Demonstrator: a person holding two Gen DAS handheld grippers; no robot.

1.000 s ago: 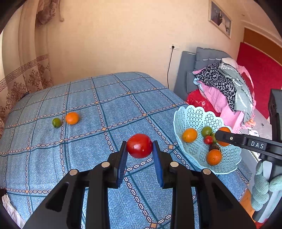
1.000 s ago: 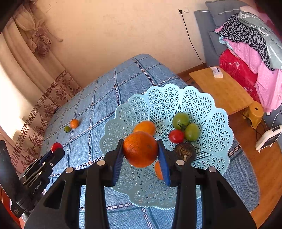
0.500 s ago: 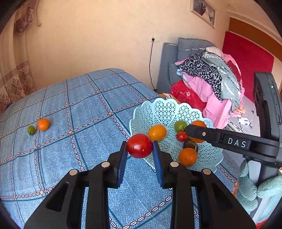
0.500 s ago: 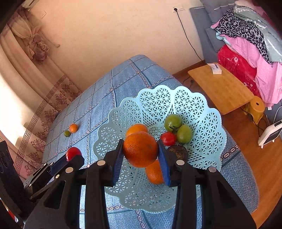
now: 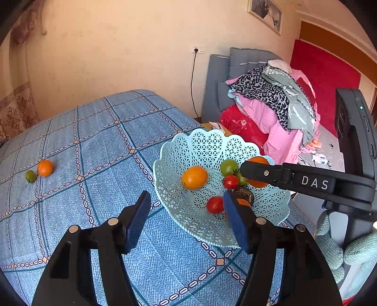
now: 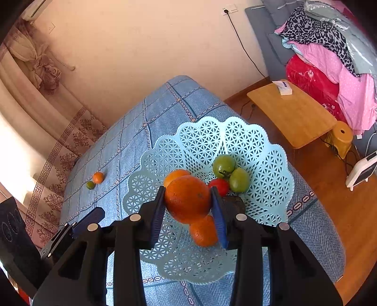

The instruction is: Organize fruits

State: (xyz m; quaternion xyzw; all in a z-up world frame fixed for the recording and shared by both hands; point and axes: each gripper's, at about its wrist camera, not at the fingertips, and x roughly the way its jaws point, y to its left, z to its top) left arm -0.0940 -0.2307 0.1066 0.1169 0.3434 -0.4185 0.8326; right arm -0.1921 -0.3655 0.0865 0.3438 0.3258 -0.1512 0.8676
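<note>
Red tomato lies in the lattice basket among fruit.

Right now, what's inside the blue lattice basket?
In the basket: two green tomatoes, a small red tomato, two oranges, a dark fruit. The held orange hides more.

Only readable text: "DAS", white capitals on the side of the black right gripper arm, seen in the left wrist view just right of the basket. Nothing else legible. The small white box on the wooden side table, beyond the basket's far-right side in the right wrist view, has a dark stripe, but any print on it is too small to read. The framed picture on the wall, up and right of the basket in the left wrist view, shows no readable lettering.
</note>
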